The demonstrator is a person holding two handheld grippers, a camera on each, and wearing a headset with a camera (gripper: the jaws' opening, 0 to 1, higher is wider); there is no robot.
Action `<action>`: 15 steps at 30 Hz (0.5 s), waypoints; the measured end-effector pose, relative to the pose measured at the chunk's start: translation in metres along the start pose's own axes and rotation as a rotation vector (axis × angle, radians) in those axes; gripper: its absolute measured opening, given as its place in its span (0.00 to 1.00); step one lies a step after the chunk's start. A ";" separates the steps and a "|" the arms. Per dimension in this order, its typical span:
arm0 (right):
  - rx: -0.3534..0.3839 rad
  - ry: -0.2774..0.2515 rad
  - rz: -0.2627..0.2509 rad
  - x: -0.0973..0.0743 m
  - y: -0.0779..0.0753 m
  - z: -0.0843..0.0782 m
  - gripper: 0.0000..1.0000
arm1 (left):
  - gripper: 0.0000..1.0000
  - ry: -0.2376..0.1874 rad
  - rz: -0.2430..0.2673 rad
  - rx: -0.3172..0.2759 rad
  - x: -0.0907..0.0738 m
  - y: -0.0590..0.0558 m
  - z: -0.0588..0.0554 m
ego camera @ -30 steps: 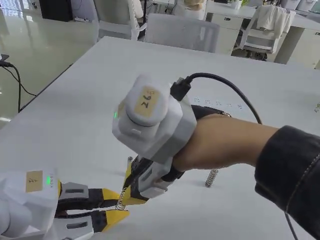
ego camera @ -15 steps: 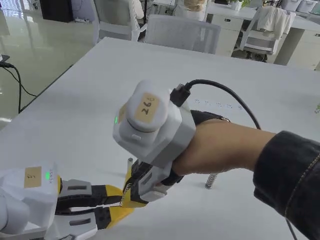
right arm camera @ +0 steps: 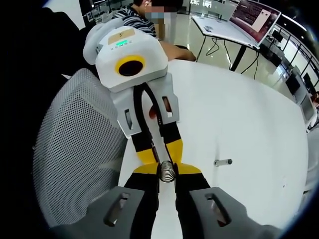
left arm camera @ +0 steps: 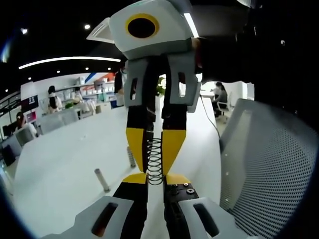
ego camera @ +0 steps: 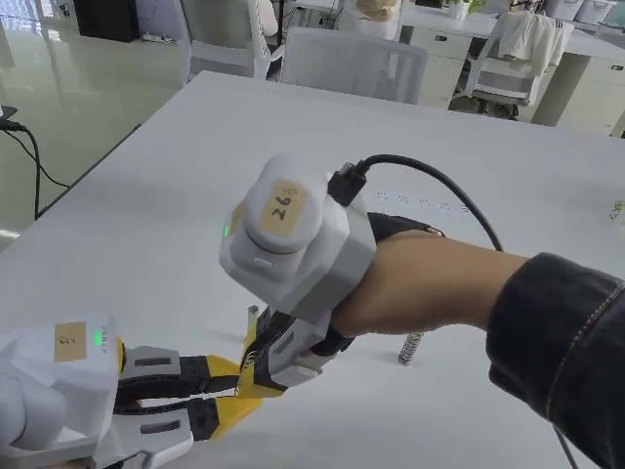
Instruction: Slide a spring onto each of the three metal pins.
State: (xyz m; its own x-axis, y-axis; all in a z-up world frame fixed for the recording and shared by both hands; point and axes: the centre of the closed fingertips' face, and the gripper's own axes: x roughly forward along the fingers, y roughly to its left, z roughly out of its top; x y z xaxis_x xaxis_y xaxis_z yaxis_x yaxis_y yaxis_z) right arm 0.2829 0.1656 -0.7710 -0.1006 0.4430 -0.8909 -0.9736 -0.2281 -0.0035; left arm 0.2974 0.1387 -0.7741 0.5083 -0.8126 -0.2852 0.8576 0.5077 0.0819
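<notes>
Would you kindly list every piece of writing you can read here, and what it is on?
"26", then an unclear mark: handwritten on the yellow sticker atop the right gripper.
Second sticker, on the left gripper: handwriting too unclear to read.
Printed marks on the table: too small to read.

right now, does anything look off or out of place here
Nothing is spilled or damaged. The one odd thing: a single spring is pinched by both the left gripper and the right gripper at once, fingers tip to tip, clear of the metal pin.
</notes>
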 end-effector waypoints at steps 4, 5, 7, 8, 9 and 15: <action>0.001 0.006 -0.013 0.000 -0.001 0.000 0.08 | 0.09 0.011 -0.007 0.010 0.000 -0.003 0.000; 0.002 0.007 -0.014 0.000 0.000 0.001 0.08 | 0.10 0.011 -0.010 0.009 -0.001 -0.004 0.000; 0.004 0.002 -0.014 0.000 0.001 0.002 0.08 | 0.13 0.013 -0.008 0.006 -0.001 -0.005 -0.001; 0.006 0.001 -0.015 0.000 0.002 0.003 0.08 | 0.15 0.016 -0.007 0.006 -0.002 -0.005 -0.001; 0.005 0.001 -0.020 0.000 0.002 0.004 0.08 | 0.16 0.018 -0.006 0.007 -0.002 -0.005 -0.002; 0.014 -0.004 -0.033 -0.004 0.002 0.006 0.08 | 0.24 0.027 0.012 -0.002 -0.009 -0.003 -0.005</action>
State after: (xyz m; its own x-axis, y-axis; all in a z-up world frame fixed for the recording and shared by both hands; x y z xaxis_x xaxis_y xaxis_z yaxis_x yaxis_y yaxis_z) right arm 0.2799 0.1685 -0.7650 -0.0688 0.4535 -0.8886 -0.9792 -0.2010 -0.0268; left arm 0.2899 0.1456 -0.7762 0.5161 -0.7984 -0.3101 0.8514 0.5178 0.0838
